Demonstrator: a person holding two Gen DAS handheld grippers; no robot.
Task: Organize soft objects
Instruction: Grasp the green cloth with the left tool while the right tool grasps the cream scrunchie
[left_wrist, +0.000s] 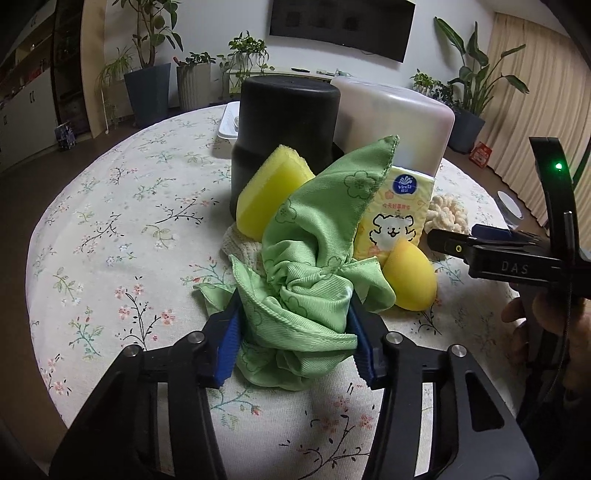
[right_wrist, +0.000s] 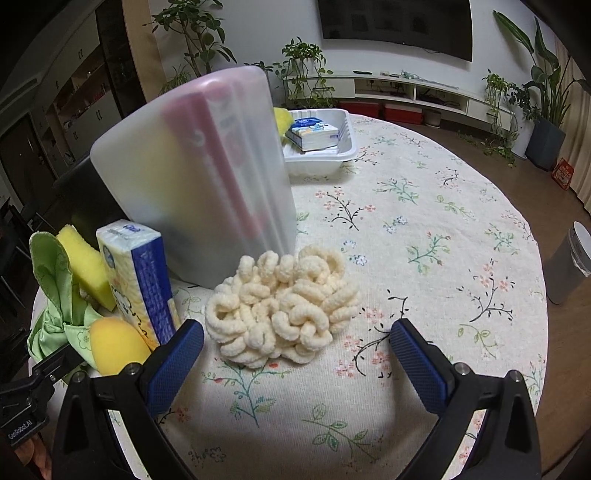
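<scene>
A bunched green cloth (left_wrist: 306, 295) is seen clamped between the blue pads (left_wrist: 227, 350) of the left gripper (left_wrist: 295, 343), one corner of it standing up in a point, on a round table covered by a floral tablecloth (left_wrist: 110, 221). Just behind the cloth, a yellow sponge (left_wrist: 269, 188) is propped against a black cylindrical container (left_wrist: 284, 122), with a cream knitted piece (left_wrist: 243, 247) partly hidden beneath it. To the right of the cloth, a yellow egg-shaped sponge (left_wrist: 410, 277) is set touching a yellow tissue pack (left_wrist: 399, 210), which is leaned against a frosted translucent container (left_wrist: 399, 122). The right gripper (right_wrist: 295, 354) is held with its blue pads (right_wrist: 177, 362) spread wide apart over the tablecloth, nothing between them; a cream looped chenille piece (right_wrist: 284, 306) is laid just ahead of them, at the foot of the frosted container and near the middle of the table. In the left wrist view, the side of that right gripper is shown by the table's right edge, gripped by a hand (left_wrist: 528, 314). Toward the table's far edge, a white tray (right_wrist: 343, 147) is seen holding a blue-and-white tissue pack (right_wrist: 314, 134) and a yellow item, only partly visible behind the frosted container. Potted plants (right_wrist: 306, 70) and a wall-mounted television (right_wrist: 395, 26) are seen behind the table.
</scene>
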